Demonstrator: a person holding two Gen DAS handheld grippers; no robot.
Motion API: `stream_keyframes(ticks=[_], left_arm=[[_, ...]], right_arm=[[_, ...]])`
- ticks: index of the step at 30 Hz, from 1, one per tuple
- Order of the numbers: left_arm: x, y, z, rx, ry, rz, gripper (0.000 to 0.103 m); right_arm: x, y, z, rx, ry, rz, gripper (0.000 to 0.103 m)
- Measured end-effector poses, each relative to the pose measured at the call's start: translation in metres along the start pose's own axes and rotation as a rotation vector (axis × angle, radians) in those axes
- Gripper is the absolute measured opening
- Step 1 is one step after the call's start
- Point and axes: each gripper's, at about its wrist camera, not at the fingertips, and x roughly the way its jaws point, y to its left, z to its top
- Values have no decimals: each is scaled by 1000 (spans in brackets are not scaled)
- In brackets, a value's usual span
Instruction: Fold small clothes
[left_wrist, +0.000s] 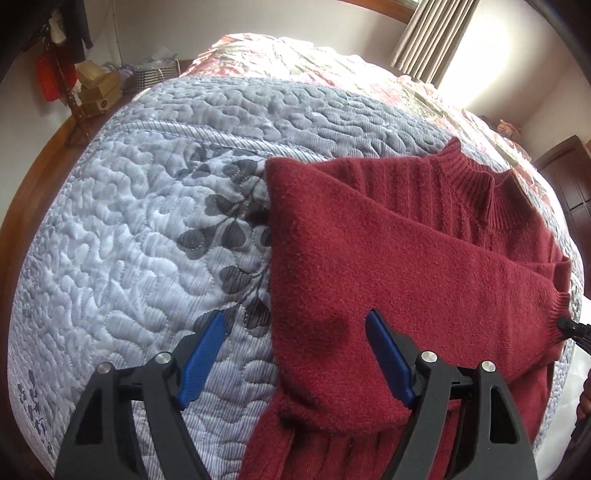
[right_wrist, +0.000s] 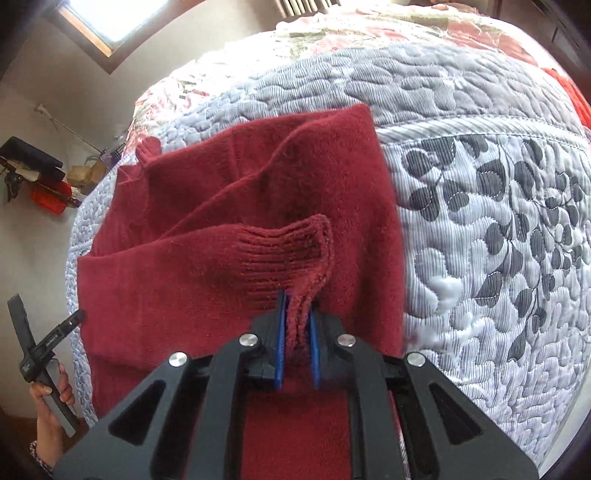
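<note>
A grey-and-white quilted bedspread (left_wrist: 122, 206) carries the dark red knitted sweater (left_wrist: 388, 258), one sleeve running across its body. The right gripper (right_wrist: 295, 325) is clamped on the ribbed cuff (right_wrist: 288, 251); the left gripper (left_wrist: 295, 354) hovers spread wide over the sweater's other edge.

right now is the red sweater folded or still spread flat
Partly folded: on the red sweater one sleeve lies across the body, and the right tongs are shut on its ribbed cuff.
</note>
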Motion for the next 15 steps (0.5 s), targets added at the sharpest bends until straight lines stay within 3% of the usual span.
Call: stream_keyframes(ticks=[2, 3, 4, 8, 9, 15], left_arm=[[16, -5, 2, 14, 42, 6, 78], [22, -6, 2, 13, 56, -7, 73], [26, -6, 2, 4, 62, -33, 60], [26, -5, 4, -52, 46, -94, 29], [24, -5, 4, -62, 40, -114, 17], [13, 7, 8, -79, 20, -137, 13]], right_arm=[[7, 1, -2, -10, 16, -8, 18], [7, 0, -3, -13, 11, -1, 18], [7, 0, -3, -18, 8, 4, 18], [9, 6, -5, -50, 15, 26, 14], [9, 8, -5, -57, 14, 31, 13], [11, 8, 0, -30, 20, 91, 11]])
